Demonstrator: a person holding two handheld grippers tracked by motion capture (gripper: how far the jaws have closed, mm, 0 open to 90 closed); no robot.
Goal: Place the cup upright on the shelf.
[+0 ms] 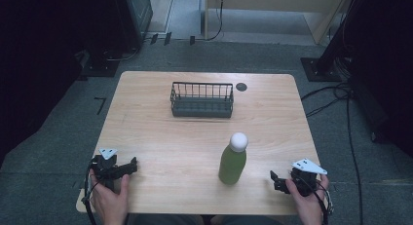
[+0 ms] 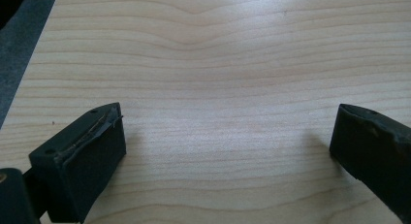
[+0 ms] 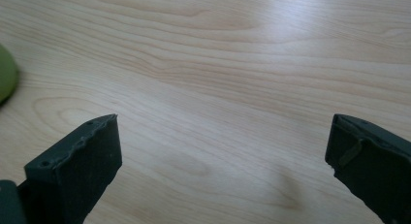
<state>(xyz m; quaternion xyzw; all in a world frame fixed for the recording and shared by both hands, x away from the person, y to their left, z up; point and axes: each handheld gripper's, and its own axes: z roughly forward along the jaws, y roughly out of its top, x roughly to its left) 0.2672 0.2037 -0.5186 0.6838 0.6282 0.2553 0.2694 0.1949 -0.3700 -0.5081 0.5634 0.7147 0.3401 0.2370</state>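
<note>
A green bottle (image 1: 233, 161) with a white cap stands upright on the wooden table (image 1: 195, 137), right of centre toward the front. Its green edge (image 3: 6, 76) shows at the far left of the right gripper view. A dark wire basket (image 1: 201, 99) stands empty at the back middle. My left gripper (image 1: 130, 165) rests at the front left corner, held by a hand, jaws wide apart over bare wood (image 2: 228, 132). My right gripper (image 1: 275, 178) sits at the front right, a little right of the bottle, open with nothing between its jaws (image 3: 223, 151).
A small dark round disc (image 1: 241, 86) lies on the table right of the basket. Grey carpet surrounds the table, with cables (image 1: 336, 96) on the floor at the right and dark equipment stands at the back left and right.
</note>
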